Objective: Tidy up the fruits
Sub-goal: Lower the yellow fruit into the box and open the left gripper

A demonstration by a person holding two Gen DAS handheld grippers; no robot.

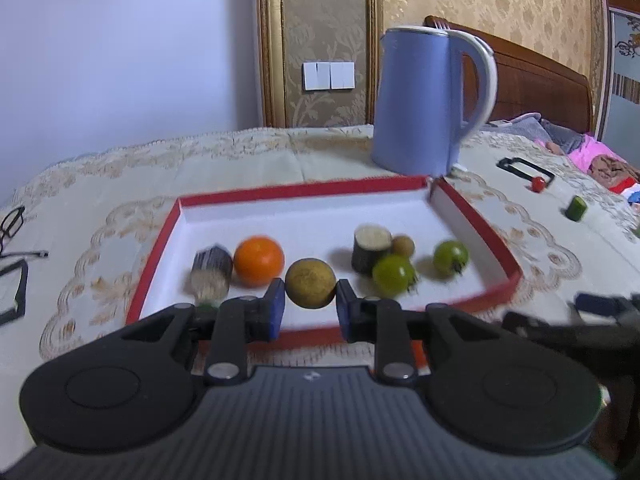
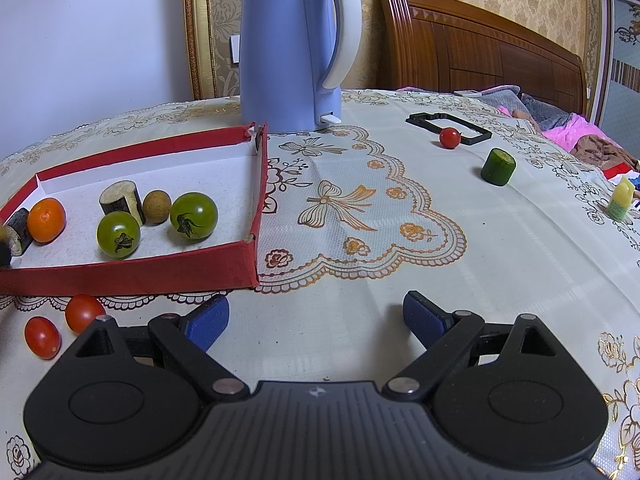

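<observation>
My left gripper [image 1: 310, 300] is shut on a round brown-yellow fruit [image 1: 310, 283], held just above the near side of the red tray [image 1: 158, 264]. Inside the tray lie an orange [image 1: 259, 261], two eggplant pieces [image 1: 371, 249] [image 1: 211, 268], a small brown fruit [image 1: 402, 245] and two green tomatoes [image 1: 394, 274] [image 1: 451, 258]. My right gripper [image 2: 316, 320] stands open over bare tablecloth, right of the tray's near corner [image 2: 250, 256]. Two red tomatoes [image 2: 82, 312] [image 2: 42, 337] lie in front of the tray. Another red tomato [image 2: 450, 137] and a cucumber piece [image 2: 498, 167] sit far right.
A blue kettle [image 2: 290, 48] stands behind the tray's far right corner. A black frame [image 2: 476, 130] lies by the far red tomato, and a small yellow object [image 2: 620, 198] is near the right edge. Glasses [image 1: 10, 224] lie at the left. A bed is beyond the table.
</observation>
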